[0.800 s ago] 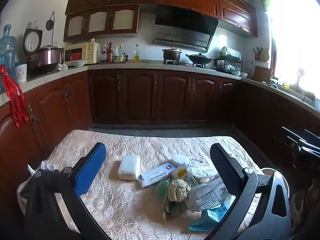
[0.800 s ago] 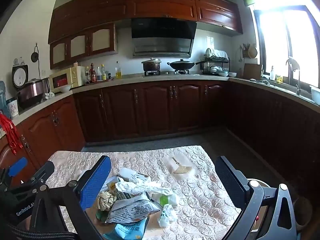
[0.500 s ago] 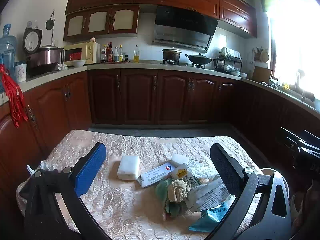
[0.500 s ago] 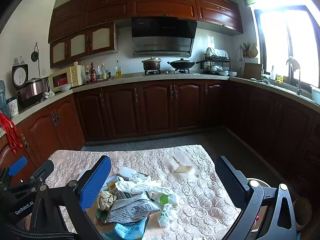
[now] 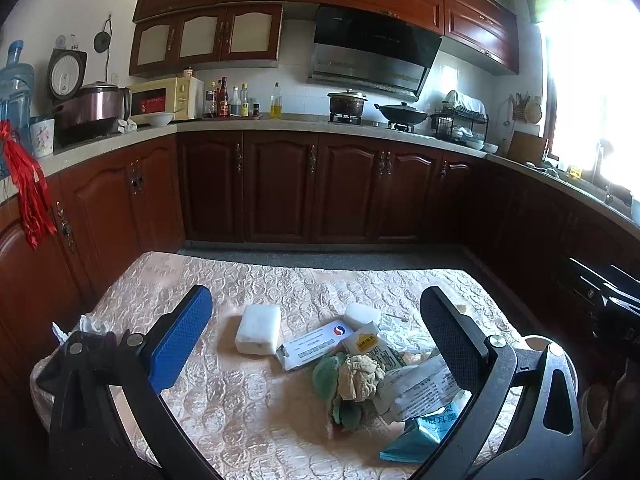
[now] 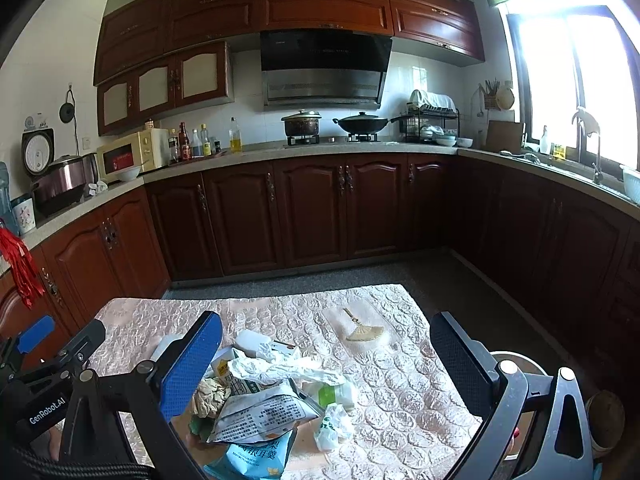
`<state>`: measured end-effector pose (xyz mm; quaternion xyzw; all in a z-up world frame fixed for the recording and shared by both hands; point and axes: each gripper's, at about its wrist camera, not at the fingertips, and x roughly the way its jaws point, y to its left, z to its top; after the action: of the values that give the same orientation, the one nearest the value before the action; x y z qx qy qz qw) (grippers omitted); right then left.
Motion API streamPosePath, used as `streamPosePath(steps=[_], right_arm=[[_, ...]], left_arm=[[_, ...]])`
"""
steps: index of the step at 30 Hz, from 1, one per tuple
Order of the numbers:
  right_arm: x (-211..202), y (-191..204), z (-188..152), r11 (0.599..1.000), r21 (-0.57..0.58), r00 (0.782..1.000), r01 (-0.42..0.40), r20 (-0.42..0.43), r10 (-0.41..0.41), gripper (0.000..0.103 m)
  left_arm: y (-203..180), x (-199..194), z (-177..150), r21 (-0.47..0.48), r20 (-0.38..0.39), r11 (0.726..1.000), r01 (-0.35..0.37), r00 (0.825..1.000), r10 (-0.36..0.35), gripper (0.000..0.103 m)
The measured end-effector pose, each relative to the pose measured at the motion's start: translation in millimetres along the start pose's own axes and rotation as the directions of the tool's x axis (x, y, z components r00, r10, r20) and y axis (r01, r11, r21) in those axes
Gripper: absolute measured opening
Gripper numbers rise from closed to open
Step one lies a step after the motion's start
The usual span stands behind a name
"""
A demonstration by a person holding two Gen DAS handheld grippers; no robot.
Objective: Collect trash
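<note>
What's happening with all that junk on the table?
A person is holding a gripper in each hand over a table with a pile of trash on it. The left gripper and the right gripper are both wide open and hold nothing. The crumpled paper ball, the white snack bag, the teal packet and the white foam block all lie on the cloth, not picked up yet.

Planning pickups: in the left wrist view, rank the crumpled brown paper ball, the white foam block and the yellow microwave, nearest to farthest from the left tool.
1. Crumpled brown paper ball, in the trash pile.
2. White foam block, mid-table.
3. Yellow microwave, on the far counter.
</note>
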<state>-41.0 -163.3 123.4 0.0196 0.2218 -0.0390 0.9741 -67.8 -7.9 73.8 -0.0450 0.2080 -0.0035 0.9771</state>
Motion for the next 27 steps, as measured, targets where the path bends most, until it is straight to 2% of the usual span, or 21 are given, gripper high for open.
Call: streamPosePath(steps=[5,27], right_arm=[[-0.7,-0.8,-2.5,1.000,-0.009,0.999,0.000,0.039,0.000,0.103],[4.5,-11.6,-4.6,1.000,0.010,1.000,0.000,0.022,-0.001,0.103]], left_arm=[[-0.8,1.6,0.0,0.001,-0.004,1.000,-0.005,1.000,0.005,0.103],[-2.0,5.5,-2.3,0.005,-0.018,1.000,-0.005,1.000,0.005,0.103]])
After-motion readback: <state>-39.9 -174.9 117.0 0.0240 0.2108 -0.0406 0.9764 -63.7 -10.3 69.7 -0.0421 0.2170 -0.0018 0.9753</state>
